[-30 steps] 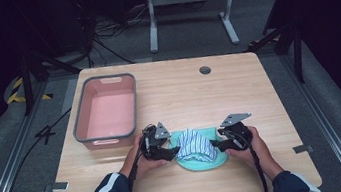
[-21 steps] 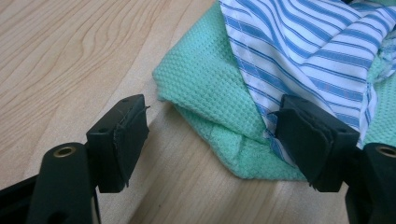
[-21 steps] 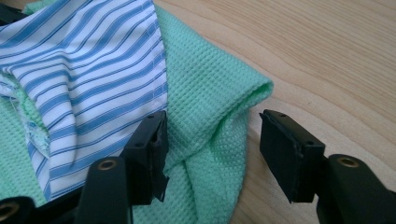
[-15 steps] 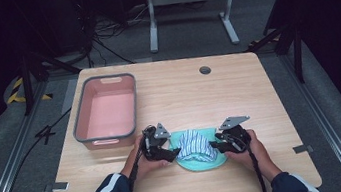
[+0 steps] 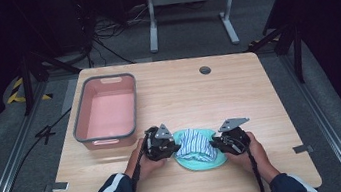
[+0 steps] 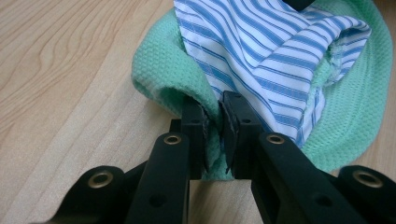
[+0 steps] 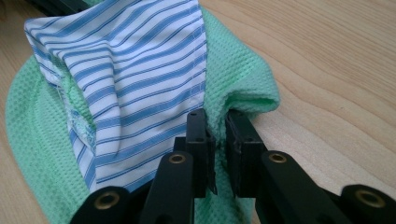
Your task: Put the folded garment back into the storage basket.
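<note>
Both grippers have just clamped down, and that is the news here. A second ago the jaws of each stood wider at the sides of the bundle; they have just been closing, and cloth is now pinched between them on both sides.

The left gripper [image 6: 215, 122] has its jaws together on a raised fold of the green waffle-weave cloth [image 6: 163, 74], right where the blue-and-white striped cloth [image 6: 275, 56] overlaps it. From this angle it is hard to say whether the striped edge is caught in the pinch too. The right gripper [image 7: 218, 135] mirrors it: jaws clamped on a fold of the same green cloth [image 7: 243, 70], with the striped cloth [image 7: 135, 70] lying just beside the inner jaw.

In the high view the bundle sits near the front edge of the wooden table [image 5: 259, 93], between the left gripper [image 5: 171, 148] and the right gripper [image 5: 220, 143], the striped piece heaped on top of the green one [image 5: 196, 164]. The pink bin [image 5: 133, 112] stands apart at the left rear, with nothing visible inside.

Both hands look settled rather than travelling. With two opposite edges gripped, the likely next move is a lift, the green cloth acting as a sling for the striped one. The risk: the striped piece sliding off if the two sides rise unevenly.
</note>
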The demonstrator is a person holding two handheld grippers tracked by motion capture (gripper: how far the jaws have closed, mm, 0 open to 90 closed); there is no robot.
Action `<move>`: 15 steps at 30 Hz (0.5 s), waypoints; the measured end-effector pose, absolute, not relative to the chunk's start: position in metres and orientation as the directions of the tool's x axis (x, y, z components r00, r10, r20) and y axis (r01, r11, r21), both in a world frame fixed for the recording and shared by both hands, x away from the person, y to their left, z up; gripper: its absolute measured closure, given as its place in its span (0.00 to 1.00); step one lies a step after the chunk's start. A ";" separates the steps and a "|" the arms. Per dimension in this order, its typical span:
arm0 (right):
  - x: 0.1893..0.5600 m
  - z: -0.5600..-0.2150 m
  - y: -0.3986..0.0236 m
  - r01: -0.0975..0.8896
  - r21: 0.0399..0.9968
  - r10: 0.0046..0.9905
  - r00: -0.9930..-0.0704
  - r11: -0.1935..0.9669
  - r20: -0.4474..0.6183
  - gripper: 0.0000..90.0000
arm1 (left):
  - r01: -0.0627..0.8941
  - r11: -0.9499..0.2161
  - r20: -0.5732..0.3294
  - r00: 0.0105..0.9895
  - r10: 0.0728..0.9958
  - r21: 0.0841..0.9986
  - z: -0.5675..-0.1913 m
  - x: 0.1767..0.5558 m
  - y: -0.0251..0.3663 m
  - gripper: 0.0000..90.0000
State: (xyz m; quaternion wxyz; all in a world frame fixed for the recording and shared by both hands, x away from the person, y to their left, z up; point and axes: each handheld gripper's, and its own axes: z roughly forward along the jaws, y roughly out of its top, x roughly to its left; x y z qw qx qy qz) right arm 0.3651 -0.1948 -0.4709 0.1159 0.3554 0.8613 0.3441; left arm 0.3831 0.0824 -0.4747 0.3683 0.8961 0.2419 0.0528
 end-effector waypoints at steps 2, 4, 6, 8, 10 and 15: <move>0.365 -0.471 -0.195 0.530 0.676 0.692 -0.721 0.512 0.041 0.90 | 0.390 -0.618 -0.075 0.879 0.472 0.683 -0.474 0.383 0.082 0.90; 0.364 -0.471 -0.195 0.530 0.677 0.693 -0.720 0.510 0.041 0.90 | 0.385 -0.624 -0.069 0.881 0.469 0.681 -0.474 0.383 0.081 0.91; 0.364 -0.470 -0.195 0.530 0.676 0.692 -0.720 0.512 0.040 0.90 | 0.384 -0.624 -0.067 0.880 0.470 0.681 -0.473 0.382 0.081 0.91; 0.363 -0.470 -0.196 0.530 0.677 0.691 -0.722 0.510 0.045 0.90 | 0.383 -0.625 -0.067 0.882 0.467 0.681 -0.473 0.382 0.081 0.91; 0.363 -0.468 -0.196 0.530 0.680 0.690 -0.722 0.507 0.048 0.91 | 0.381 -0.628 -0.067 0.883 0.464 0.678 -0.471 0.382 0.081 0.92; 0.362 -0.465 -0.198 0.527 0.689 0.690 -0.722 0.499 0.053 0.91 | 0.378 -0.623 -0.069 0.885 0.461 0.685 -0.467 0.382 0.082 0.92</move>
